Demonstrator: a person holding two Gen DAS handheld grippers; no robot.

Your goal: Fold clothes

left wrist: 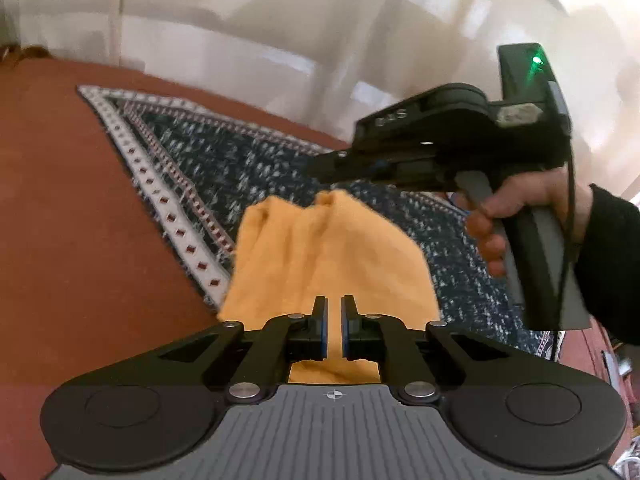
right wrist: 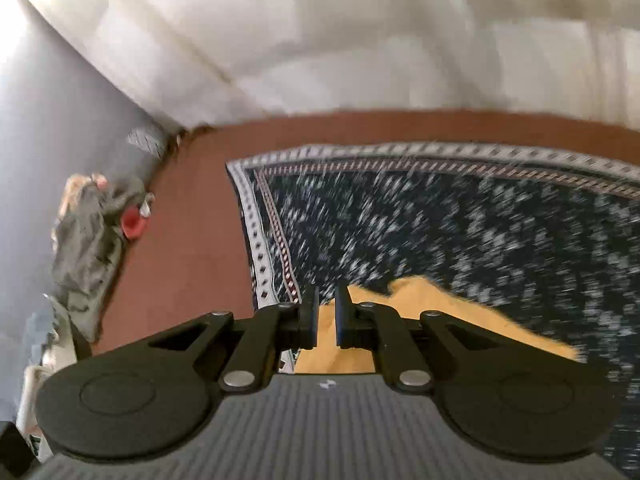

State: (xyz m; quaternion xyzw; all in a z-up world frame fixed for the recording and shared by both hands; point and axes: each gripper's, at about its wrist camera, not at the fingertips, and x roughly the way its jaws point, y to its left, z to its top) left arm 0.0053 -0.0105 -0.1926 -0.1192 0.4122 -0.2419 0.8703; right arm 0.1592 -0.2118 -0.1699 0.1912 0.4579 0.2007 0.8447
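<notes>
While both hand-held grippers [left wrist: 334, 326] [right wrist: 327, 318] pinch yellow cloth [left wrist: 320, 248].

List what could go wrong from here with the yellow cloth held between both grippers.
1. The yellow cloth hangs bunched between the left gripper and right gripper, so the fold may land creased.
2. Each gripper pinches only an edge; the cloth could slip onto the patterned rug.

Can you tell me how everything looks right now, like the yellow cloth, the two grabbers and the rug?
Yellow cloth: bunched, lifted off the rug.
Left gripper: shut on the cloth.
Right gripper: shut on the cloth.
Patterned rug: flat on the brown floor.
Grey clothes pile: crumpled by the wall.
</notes>
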